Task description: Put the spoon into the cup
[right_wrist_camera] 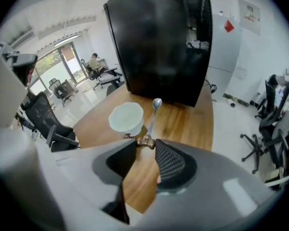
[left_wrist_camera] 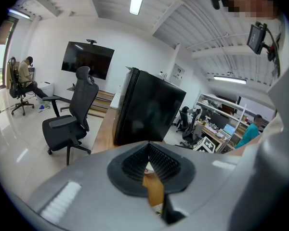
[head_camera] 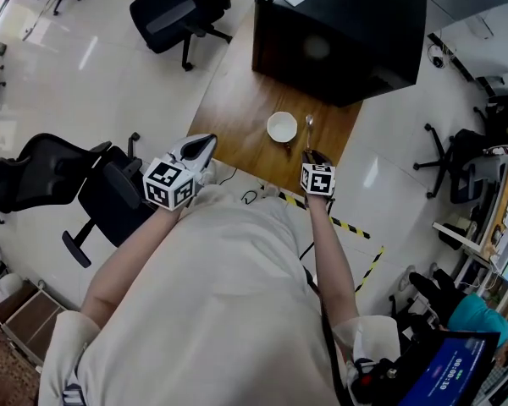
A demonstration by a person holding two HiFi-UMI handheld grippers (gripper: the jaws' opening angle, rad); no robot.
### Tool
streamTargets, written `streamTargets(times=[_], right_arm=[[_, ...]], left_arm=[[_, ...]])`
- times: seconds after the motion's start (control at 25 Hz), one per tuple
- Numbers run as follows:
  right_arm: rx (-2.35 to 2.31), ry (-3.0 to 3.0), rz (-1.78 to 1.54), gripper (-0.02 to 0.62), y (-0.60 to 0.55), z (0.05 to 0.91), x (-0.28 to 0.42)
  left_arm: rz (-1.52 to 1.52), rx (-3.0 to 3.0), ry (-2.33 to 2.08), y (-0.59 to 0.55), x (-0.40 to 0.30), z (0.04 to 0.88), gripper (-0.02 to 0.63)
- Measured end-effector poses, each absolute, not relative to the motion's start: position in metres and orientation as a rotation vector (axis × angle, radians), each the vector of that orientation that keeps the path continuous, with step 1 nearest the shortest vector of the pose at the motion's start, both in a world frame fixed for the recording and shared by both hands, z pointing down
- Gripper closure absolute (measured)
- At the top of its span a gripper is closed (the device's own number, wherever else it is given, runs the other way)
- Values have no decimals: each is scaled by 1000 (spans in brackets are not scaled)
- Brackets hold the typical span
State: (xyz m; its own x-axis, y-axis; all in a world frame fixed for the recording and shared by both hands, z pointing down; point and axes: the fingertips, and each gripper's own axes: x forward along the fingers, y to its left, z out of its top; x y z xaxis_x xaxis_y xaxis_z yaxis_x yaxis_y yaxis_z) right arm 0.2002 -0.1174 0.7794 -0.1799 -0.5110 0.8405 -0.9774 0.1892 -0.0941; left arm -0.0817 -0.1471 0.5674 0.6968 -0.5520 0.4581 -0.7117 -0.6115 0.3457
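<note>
Step in hand: the carry. Right claw is clamped on the spoon by its handle tip, bowl just right of the cup, mid-frame on the worktop. Left claw is closed and empty. Next, probably: swing bowl-end over the rim, lower, let go.
</note>
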Motion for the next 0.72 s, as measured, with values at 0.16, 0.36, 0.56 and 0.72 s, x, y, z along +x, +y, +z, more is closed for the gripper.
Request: streamTargets(times=[0.16, 0.36, 0.56, 0.72], right_arm=[[1300, -1821, 846, 469, -118, 757, 187], [1182, -1807, 855, 469, -113, 747, 170], [1049, -1771, 843, 469, -115, 750, 159], [927, -1713, 836, 469, -117, 758, 153]], left_arm=[[390, 2407, -967, -150, -79, 567, 601], [362, 2421, -965, -148, -80, 566, 601], [340, 2409, -977, -148, -82, 569, 601], [326, 2394, -993, -148, -87, 568, 601]])
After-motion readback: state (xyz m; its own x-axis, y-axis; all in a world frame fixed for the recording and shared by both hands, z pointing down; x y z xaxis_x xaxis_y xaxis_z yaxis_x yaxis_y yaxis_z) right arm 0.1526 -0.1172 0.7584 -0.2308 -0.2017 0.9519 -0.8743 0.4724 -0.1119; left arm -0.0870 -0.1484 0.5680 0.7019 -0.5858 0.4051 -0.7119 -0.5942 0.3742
